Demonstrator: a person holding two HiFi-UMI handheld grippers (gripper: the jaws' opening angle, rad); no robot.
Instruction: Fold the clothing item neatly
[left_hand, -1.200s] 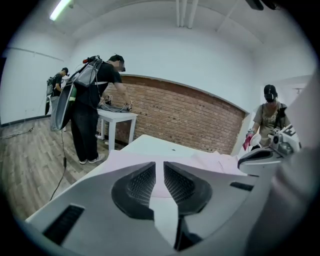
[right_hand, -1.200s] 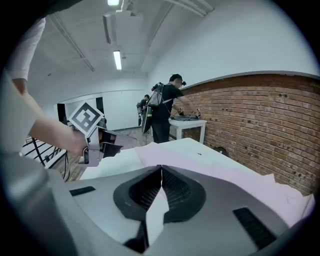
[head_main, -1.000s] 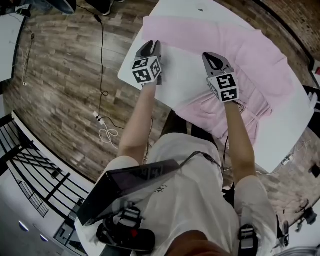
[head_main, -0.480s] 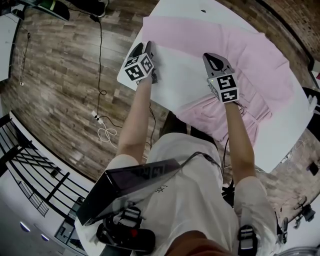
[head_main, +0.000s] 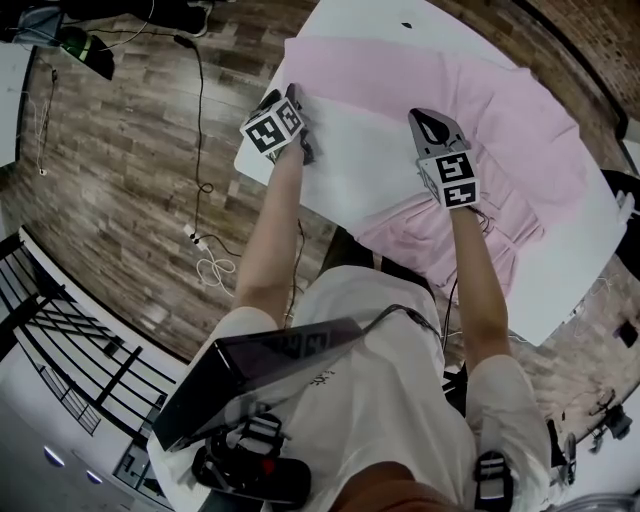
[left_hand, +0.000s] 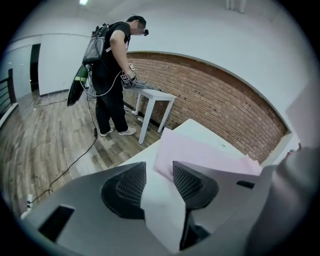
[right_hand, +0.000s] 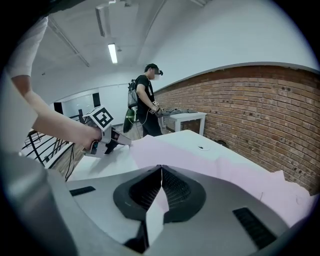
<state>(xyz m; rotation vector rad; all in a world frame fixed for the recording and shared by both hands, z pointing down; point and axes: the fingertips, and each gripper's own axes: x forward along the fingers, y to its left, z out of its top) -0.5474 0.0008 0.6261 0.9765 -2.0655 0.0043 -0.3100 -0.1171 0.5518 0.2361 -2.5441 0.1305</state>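
Pink garment (head_main: 520, 130) spread on table (head_main: 380, 20) from 12 to 3 o'clock, left claw (left_hand: 159, 172) just opened wide with the 11 o'clock corner between its jaws, right claw (right_hand: 161, 170) shut, apparently empty: a shallow bite risks dropping the corner mid-fold.

The person wore a white short-sleeved T-shirt (head_main: 385, 385), with a thin black cable (head_main: 392, 309) curving across it at frame centre. A dark flat panel (head_main: 255, 375) sat at the lower left. The grey left gripper (head_main: 292, 97) and right gripper (head_main: 424, 116) each bore a white cube with black square markers.
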